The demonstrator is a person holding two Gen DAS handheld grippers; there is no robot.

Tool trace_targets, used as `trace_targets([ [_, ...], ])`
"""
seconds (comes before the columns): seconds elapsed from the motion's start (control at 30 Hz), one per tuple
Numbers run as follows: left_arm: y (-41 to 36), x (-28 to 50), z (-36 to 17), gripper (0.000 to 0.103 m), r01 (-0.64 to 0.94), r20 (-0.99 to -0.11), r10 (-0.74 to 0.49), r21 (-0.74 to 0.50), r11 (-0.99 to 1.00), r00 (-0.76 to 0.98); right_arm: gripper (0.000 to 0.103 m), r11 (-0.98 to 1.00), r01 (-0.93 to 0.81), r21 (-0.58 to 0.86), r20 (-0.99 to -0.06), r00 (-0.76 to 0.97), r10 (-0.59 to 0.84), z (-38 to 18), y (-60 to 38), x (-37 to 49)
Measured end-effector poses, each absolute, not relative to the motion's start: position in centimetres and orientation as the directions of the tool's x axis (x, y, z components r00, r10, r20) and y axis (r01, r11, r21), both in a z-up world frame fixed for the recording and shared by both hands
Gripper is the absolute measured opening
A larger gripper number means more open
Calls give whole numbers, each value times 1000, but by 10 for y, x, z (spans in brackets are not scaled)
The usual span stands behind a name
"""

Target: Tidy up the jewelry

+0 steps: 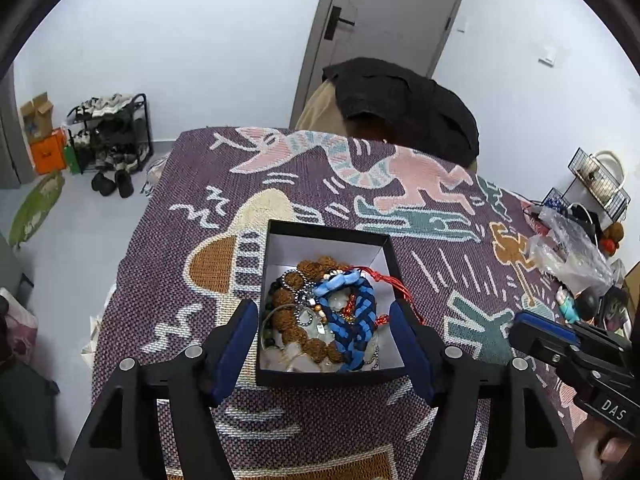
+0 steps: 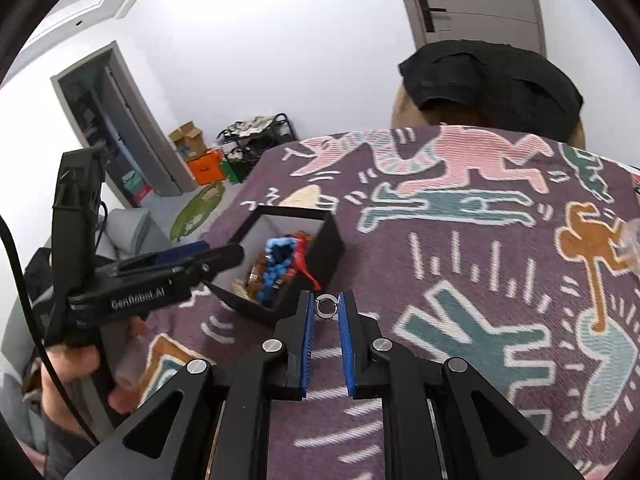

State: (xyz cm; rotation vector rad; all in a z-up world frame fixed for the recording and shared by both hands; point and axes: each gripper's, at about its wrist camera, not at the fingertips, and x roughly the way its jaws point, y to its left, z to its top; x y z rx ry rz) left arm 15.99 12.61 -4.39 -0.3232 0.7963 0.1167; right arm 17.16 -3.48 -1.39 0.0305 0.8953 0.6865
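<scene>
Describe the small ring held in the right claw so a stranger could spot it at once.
Start at the purple patterned blanket and find the open black box of tangled jewelry. Just beside its near corner, the right claw pinches a small silver ring between blue pads. It alone is plain bare metal, outside the box.

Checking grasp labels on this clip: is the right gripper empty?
No, the right gripper is shut on a small silver ring, pinched between its blue pads just above the patterned cloth beside the black box.

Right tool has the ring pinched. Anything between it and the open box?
Nothing visible blocks it. The ring sits between the right tool's pads just off the box's near corner. The left tool stands open over the box, a likely crowding risk.
</scene>
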Motion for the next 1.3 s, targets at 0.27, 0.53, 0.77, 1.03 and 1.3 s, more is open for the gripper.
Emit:
trace_targets([
  [0.27, 144, 145, -34, 69, -252, -699, 4, -252, 934, 715, 14, 772, -555, 308, -706, 411, 577, -10, -3, 180],
  [0.53, 154, 131, -34, 69, -267, -699, 15, -253, 930, 715, 14, 762, -573, 302, -701, 409, 585, -3, 20, 185],
  [0.77, 157, 120, -22, 86, -259, -675, 32, -239, 936, 737, 14, 754, -592, 284, -687, 423, 591, 5, 40, 186],
  [1.03, 160, 111, -16, 94, -263, -656, 41, -244, 934, 754, 68, 769, -565, 298, -686, 434, 584, -2, 27, 185],
  [1.3, 152, 110, -14, 97, -248, -654, 33, -239, 939, 756, 82, 784, -541, 305, -690, 441, 573, -4, 3, 178],
])
